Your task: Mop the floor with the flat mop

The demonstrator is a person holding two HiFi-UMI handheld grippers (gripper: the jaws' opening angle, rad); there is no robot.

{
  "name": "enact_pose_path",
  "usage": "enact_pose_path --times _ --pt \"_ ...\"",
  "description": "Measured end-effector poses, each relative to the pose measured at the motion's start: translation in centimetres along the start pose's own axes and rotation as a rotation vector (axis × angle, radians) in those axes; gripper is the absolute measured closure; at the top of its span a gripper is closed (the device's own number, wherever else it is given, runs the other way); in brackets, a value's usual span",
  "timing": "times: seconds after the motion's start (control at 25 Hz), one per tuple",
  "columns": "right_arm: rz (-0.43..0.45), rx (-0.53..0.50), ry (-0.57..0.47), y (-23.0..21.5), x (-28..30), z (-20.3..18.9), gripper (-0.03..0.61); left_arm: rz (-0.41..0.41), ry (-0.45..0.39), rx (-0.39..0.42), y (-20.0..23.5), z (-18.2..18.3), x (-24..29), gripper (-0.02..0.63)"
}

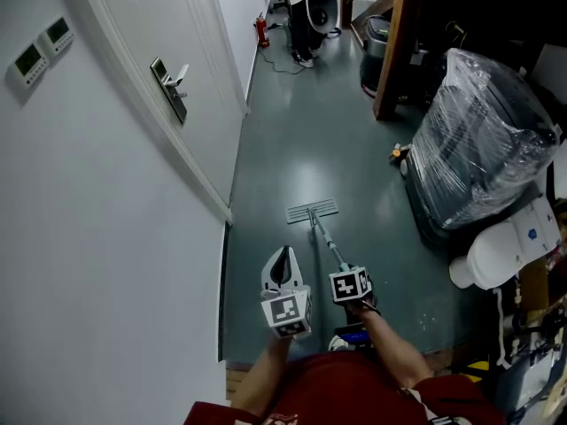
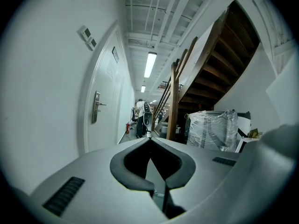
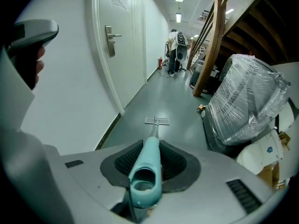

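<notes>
Clamped the right gripper (image 3: 151, 156) on the teal handle (image 3: 146, 169) of the flat mop (image 1: 312, 212), with 1 ribbed dark pad pressed to each side, close to the open handle end. Pointed the slim grey shaft forward and down from there to the mop head (image 3: 156, 121). Rested that head flat on the grey-green floor (image 1: 292, 149), roughly midway between the floor's edge along the white wall and the opposite edge, taken up by a bundle wrapped in clear film (image 1: 483, 140).

Held the left gripper (image 1: 283, 257) just beside the right one, on the wall side, above the floor and off the mop. Shut its 2 jaws tip to tip, with nothing between them.

Noted along the wall-side edge a white door (image 1: 199, 51) with a metal lever handle (image 1: 173, 85), plus 2 small wall panels (image 1: 40, 47) nearer. Noted along the other edge a brown wooden post (image 1: 396, 42) beyond the bundle and a white rounded object (image 1: 500, 251) on the near side of it. Made out a person (image 1: 299, 7) standing far down the corridor and a red fire extinguisher (image 1: 262, 32) against the wall there. Could not tell whether the mop head was wet or dry.
</notes>
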State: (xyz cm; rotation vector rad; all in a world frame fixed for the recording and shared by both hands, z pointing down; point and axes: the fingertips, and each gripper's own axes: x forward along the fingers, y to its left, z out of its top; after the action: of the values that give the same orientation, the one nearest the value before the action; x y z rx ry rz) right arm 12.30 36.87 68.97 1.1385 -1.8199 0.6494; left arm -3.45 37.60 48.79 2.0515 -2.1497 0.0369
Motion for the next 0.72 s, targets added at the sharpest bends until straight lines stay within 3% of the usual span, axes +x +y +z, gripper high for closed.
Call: enact_pose_path --times 0.28,0.72 --pt "-0.020 0.023 -0.003 2.1 1.2 1.9 0.460 -0.017 -0.016 0.009 3.3 1.1 1.4 0.598" --pt "-0.036 0.063 -0.014 3.4 4.7 6.5 0.460 -0.051 0.010 0.024 7.0 -0.2 5.3 0.598"
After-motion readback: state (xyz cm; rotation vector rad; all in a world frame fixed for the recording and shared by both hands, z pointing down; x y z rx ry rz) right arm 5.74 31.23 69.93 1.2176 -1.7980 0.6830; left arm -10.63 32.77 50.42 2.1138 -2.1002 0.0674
